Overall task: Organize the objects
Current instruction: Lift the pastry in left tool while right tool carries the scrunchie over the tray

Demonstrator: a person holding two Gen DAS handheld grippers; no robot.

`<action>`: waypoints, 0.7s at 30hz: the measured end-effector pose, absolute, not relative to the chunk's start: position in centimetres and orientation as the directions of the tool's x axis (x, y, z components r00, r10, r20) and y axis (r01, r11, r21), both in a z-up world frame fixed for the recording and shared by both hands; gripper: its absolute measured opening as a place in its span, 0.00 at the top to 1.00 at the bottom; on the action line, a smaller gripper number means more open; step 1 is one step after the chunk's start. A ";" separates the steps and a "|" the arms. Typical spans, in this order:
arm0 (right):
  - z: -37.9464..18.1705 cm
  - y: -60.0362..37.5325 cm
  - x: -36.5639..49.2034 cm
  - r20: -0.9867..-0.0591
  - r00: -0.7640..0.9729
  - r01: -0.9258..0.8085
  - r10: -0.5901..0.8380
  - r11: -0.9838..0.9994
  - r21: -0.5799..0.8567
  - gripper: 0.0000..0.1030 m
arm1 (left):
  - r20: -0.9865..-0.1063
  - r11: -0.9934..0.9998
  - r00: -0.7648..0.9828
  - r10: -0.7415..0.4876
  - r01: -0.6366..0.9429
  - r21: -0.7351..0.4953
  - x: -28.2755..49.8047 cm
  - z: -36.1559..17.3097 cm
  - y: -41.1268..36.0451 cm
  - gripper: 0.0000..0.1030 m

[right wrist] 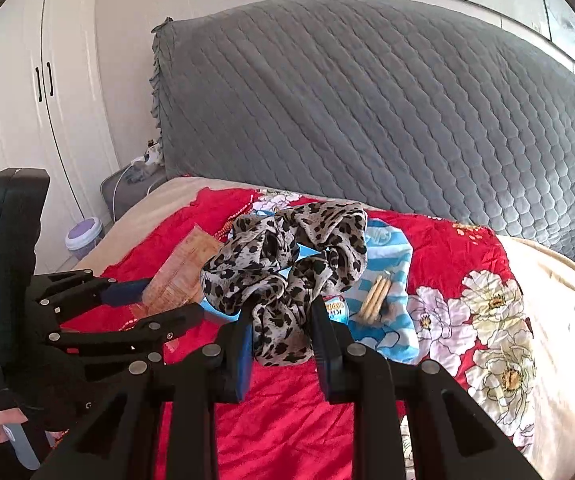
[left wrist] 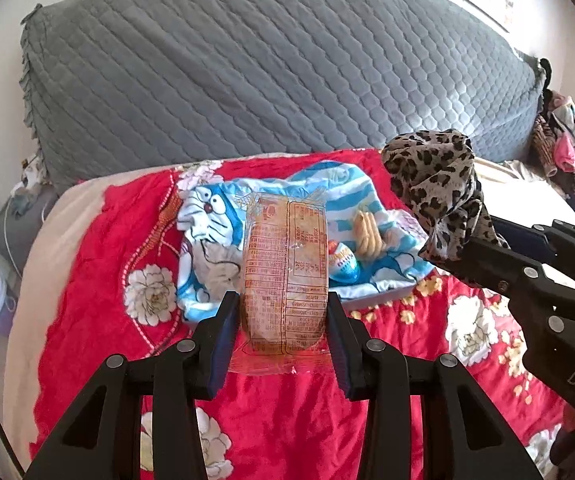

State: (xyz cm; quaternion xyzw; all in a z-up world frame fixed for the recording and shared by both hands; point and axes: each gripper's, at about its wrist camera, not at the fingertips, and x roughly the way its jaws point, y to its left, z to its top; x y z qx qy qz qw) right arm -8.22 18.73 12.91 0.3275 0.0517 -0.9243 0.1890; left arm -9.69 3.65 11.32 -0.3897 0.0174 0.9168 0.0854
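Headboard: a grey quilted headboard [left wrist: 271, 64] rises along the far edge of the bed and fills the upper part of both wrist views.
Wardrobe: white wardrobe doors [right wrist: 43, 92] with dark handles stand beyond the bed's left side.
Bed cover: a red floral bedspread [left wrist: 287, 408] lies over the bed, with beige bedding showing along its left and right edges.
Blue cloth: a blue-and-white striped cartoon-cat cloth [left wrist: 215, 216] is spread on the red cover toward the headboard edge.
Clothes heap: a pile of mixed garments [left wrist: 567, 140] sits at the far right corner of the bed.
Left gripper: the left gripper [left wrist: 283, 312] is clamped on a clear snack packet [left wrist: 283, 264] with orange print, its blue pads pressing the packet's two long sides; the packet stands clear above the blue cloth.
Right gripper: the right gripper [right wrist: 281, 322] is pinched tight on a leopard-print scrunchie [right wrist: 283, 264], which bunches up between and above the fingertips, lifted off the cover.
Side by side: both grippers hang over the middle of the cover, the right one just beside the left, scrunchie and packet near each other but apart.
Bin: a small white bin with a purple lid [right wrist: 83, 236] stands on the floor off the bed's left edge.
Biscuits: a small stack of pale biscuits [right wrist: 375, 294] rests on the blue cloth.
Small packet: a small blue-and-red wrapped item [left wrist: 343, 260] lies on the cloth just beside the biscuits; its print is too small to read.
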 end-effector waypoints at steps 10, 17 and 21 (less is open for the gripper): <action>13.5 18.7 -9.7 -0.610 -0.723 0.384 -0.324 -0.923 0.035 0.75 | -0.711 -0.986 -0.690 0.137 -0.163 -0.032 -11.0 11.6 3.5 0.58; 13.6 18.7 -11.1 -0.606 -0.726 0.383 -0.326 -0.923 0.038 0.75 | -0.721 -0.987 -0.681 0.128 -0.156 -0.027 -12.6 11.1 3.7 0.58; 13.5 18.7 -12.3 -0.607 -0.724 0.388 -0.328 -0.921 0.035 0.75 | -0.721 -0.989 -0.682 0.126 -0.145 -0.035 -13.6 11.1 3.6 0.58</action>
